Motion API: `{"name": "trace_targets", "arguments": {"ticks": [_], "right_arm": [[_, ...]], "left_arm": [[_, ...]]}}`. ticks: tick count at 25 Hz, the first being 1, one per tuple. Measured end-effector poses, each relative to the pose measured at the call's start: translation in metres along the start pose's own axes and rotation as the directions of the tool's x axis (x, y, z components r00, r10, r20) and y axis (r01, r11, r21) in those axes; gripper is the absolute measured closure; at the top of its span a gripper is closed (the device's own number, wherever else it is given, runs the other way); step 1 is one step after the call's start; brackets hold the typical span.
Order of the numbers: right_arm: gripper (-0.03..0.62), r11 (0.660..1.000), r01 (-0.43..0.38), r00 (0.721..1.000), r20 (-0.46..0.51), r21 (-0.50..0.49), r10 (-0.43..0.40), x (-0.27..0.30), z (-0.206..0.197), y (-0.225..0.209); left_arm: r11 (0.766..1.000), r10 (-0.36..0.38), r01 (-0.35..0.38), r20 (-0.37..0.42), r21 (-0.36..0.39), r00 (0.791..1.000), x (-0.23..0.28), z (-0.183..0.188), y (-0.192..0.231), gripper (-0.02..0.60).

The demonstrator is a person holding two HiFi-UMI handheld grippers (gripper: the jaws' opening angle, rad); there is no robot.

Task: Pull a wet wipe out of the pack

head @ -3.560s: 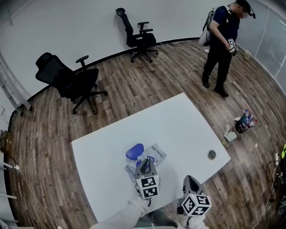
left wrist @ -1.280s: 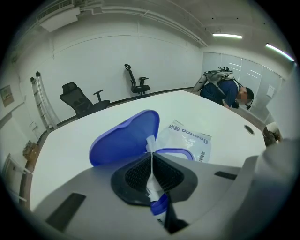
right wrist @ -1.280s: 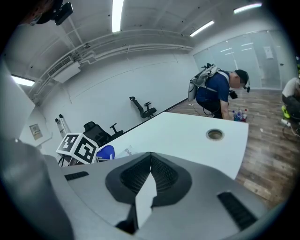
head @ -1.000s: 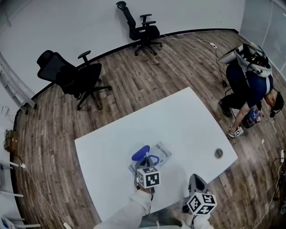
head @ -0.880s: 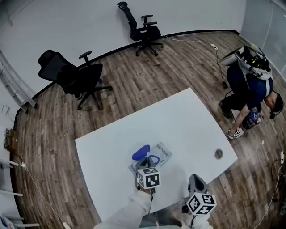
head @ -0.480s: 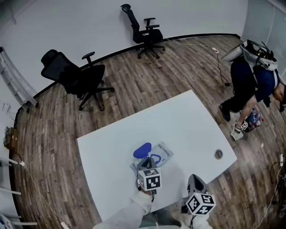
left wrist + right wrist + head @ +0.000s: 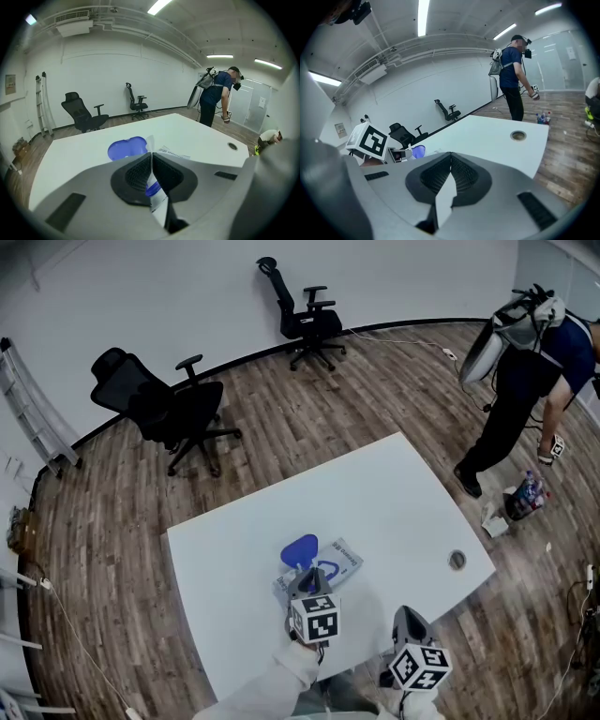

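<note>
The wet wipe pack lies flat on the white table, its blue lid flipped open toward the far side. My left gripper hovers just over the pack's opening. In the left gripper view, the left gripper is shut on a thin white wipe that stands up between the pads, with the blue lid and the pack behind it. My right gripper rests near the table's front edge, away from the pack. The right gripper is shut with nothing in it.
A round cable hole sits near the table's right corner. Two black office chairs stand on the wood floor beyond the table. A person with a backpack stands at the right, beside a bag of bottles.
My left gripper has lifted a little above the pack, still pinching the wipe. The person at the right has straightened up from a crouch. My right gripper has stayed put.
</note>
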State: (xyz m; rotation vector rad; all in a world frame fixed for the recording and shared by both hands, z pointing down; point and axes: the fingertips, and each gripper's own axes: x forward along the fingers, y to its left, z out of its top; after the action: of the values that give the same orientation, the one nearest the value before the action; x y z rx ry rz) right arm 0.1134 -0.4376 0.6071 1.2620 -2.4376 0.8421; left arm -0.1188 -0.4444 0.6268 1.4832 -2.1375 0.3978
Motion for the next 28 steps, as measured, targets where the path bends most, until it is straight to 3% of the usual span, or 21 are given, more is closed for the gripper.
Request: {"name": "trace_targets", "arguments": {"ticks": [15, 28], "right_arm": [[0.585, 1.000, 0.007, 1.000, 0.024, 0.004, -0.007, -0.021, -0.006, 0.005], [0.585, 0.999, -0.027, 0.998, 0.055, -0.019, 0.028, -0.028, 0.002, 0.024]], "left_arm": [[0.999, -0.027, 0.020, 0.167, 0.047, 0.986, -0.036, 0.045, -0.009, 0.560], [0.997, -0.074, 0.075, 0.290, 0.009, 0.954, -0.090, 0.086, -0.017, 0.560]]}}
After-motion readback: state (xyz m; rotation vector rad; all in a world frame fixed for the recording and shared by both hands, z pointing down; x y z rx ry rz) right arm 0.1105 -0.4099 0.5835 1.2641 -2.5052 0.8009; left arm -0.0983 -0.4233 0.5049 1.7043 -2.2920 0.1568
